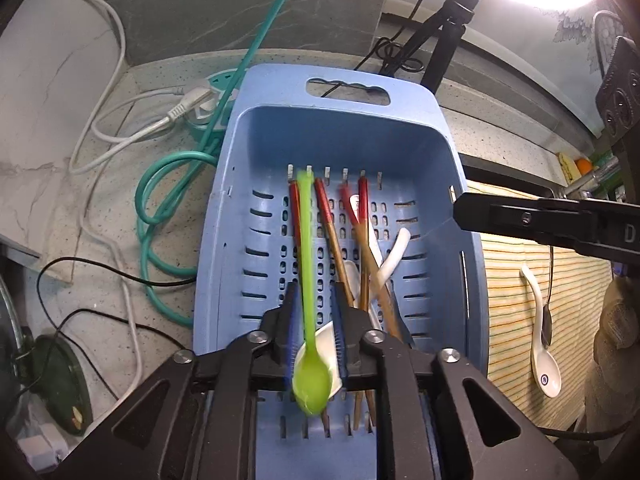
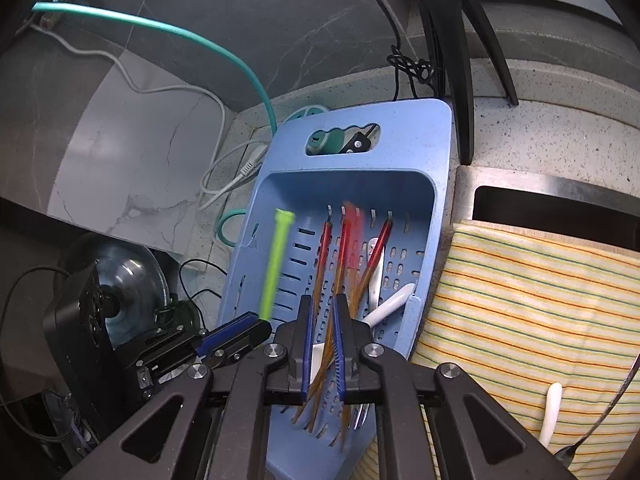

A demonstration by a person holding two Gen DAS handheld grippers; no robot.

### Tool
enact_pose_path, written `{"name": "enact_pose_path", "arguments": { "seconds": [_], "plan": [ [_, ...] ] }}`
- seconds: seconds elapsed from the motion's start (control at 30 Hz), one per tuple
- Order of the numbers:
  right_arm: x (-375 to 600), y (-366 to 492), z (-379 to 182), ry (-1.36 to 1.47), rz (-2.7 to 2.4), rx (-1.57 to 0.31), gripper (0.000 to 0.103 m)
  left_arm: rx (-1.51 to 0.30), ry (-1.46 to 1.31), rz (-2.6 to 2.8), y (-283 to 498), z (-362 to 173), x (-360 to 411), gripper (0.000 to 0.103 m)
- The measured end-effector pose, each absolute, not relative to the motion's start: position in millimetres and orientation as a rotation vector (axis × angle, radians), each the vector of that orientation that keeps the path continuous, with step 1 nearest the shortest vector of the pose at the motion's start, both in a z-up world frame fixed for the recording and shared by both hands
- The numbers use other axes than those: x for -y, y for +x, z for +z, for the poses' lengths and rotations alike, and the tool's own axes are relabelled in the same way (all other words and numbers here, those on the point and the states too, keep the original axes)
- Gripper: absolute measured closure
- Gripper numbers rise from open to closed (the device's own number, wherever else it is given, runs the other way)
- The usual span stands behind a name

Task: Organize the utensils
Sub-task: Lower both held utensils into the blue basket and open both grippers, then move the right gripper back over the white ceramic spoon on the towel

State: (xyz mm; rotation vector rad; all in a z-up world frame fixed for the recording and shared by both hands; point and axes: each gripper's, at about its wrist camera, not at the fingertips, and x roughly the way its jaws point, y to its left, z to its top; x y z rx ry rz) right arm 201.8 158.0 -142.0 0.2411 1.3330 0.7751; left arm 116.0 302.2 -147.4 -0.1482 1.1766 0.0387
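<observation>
Two hand-held grippers work over a blue slotted basket (image 1: pixel 408 136) standing on a speckled countertop (image 1: pixel 492 132). The left gripper (image 1: pixel 313 300) has its blue-padded fingers partly parted around a lime-green spoon (image 1: pixel 310 280), which runs lengthwise between them, bowl toward the camera and handle pointing to the basket's far wall; the spoon is blurred, and whether the pads actually press it cannot be told from the left wrist view. From the right wrist view the same green spoon (image 2: pixel 274 264) rises upright from the tip of the left gripper (image 2: pixel 240 334), above the basket's left edge. The right gripper (image 2: pixel 323 320) has its fingers narrowly apart with red-handled wooden chopsticks (image 2: pixel 352 248) passing between them; these too are smeared, and a firm grip cannot be confirmed. More red-handled chopsticks (image 1: pixel 362 232) and white ceramic spoons (image 1: pixel 394 256) lie in a loose tangle on the basket floor. Beside the basket, on the right, a striped cloth (image 1: pixel 516 272) carries a white soup spoon (image 1: pixel 542 344) with a dark metal spoon (image 1: pixel 547 320) lying across it. A teal cable (image 1: pixel 168 208) and white cords (image 1: pixel 120 136) coil on the counter to the left, and a black tripod (image 1: pixel 444 36) stands behind the basket.
</observation>
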Motion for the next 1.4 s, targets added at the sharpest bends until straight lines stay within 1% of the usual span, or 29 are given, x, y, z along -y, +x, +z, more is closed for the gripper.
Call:
{"name": "enact_pose_path", "arguments": {
  "seconds": [0.03, 0.07, 0.57, 0.73, 0.9, 0.93, 1.03, 1.2, 1.23, 1.27, 1.3, 1.33, 1.4],
  "plan": [
    [-157.4, 201.1, -140.7, 0.240, 0.777, -1.328, 0.088, -1.175, -0.148, 0.044, 115.8, -147.6, -303.0, 0.087],
    [-156.5, 200.5, -139.5, 0.241, 0.779, -1.324, 0.088, -1.172, -0.150, 0.041, 115.1, -146.9, -303.0, 0.087],
    [-126.4, 190.8, -118.0, 0.252, 0.809, -1.289, 0.084, -1.122, -0.142, 0.013, 101.5, -125.8, -281.7, 0.087],
    [-103.0, 185.9, -104.9, 0.254, 0.815, -1.259, 0.080, -1.098, -0.141, -0.013, 92.6, -116.3, -266.8, 0.087],
    [-72.0, 181.0, -93.3, 0.224, 0.811, -1.216, 0.079, -1.069, -0.121, -0.054, 80.5, -105.0, -241.7, 0.086],
    [-65.9, 179.9, -91.6, 0.212, 0.811, -1.207, 0.079, -1.066, -0.122, -0.064, 78.2, -103.2, -237.4, 0.086],
    [-45.7, 177.7, -85.6, 0.172, 0.804, -1.174, 0.079, -1.053, -0.114, -0.094, 68.8, -101.0, -218.7, 0.079],
    [-10.2, 172.7, -79.0, 0.131, 0.803, -1.139, 0.079, -1.042, -0.123, -0.139, 55.3, -99.5, -190.1, 0.078],
    [-4.4, 172.4, -78.8, 0.134, 0.805, -1.134, 0.078, -1.041, -0.128, -0.143, 52.4, -99.7, -185.4, 0.076],
    [1.9, 171.9, -78.1, 0.136, 0.807, -1.129, 0.077, -1.039, -0.133, -0.144, 49.2, -100.4, -179.4, 0.074],
    [8.7, 171.4, -77.4, 0.142, 0.812, -1.118, 0.072, -1.038, -0.138, -0.144, 46.4, -101.2, -174.2, 0.074],
    [14.3, 170.9, -76.7, 0.148, 0.814, -1.106, 0.061, -1.037, -0.142, -0.144, 43.5, -101.8, -169.9, 0.074],
    [25.4, 169.6, -75.9, 0.155, 0.819, -1.078, 0.052, -1.033, -0.150, -0.142, 36.5, -103.5, -158.9, 0.074]
  ]
}}
